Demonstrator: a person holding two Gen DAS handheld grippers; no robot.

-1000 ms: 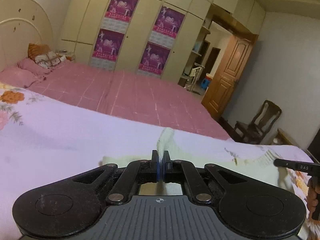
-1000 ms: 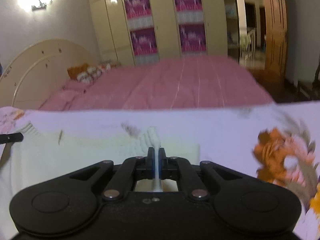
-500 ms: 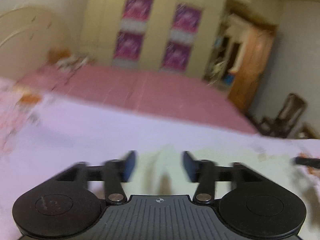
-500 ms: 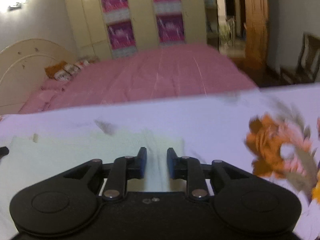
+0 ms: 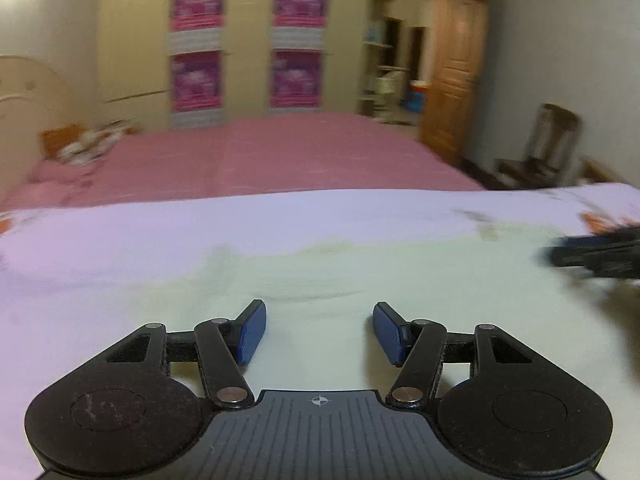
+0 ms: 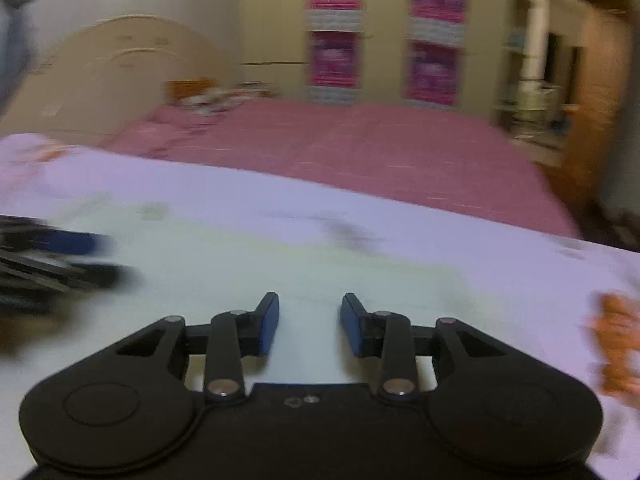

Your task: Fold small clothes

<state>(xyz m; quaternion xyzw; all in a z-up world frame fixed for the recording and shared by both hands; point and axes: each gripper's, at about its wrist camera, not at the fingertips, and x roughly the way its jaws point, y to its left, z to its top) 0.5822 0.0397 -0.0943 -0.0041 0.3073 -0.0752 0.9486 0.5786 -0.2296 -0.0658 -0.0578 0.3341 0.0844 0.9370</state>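
Both left gripper [image 5: 319, 334] and right gripper [image 6: 309, 327] hover with jaws released and empty over the pale garment [image 5: 360, 272], which lies flat on the lilac bedsheet [image 5: 120, 232]. A fold appears just laid; regrasping an edge seems next. Open sheet toward 12 o'clock.

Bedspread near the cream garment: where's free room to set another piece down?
Free: the lavender bedspread between the cream garment and the pink bed, and left of the garment. Crowded: the garment itself, with the left tool and right tool open over it.
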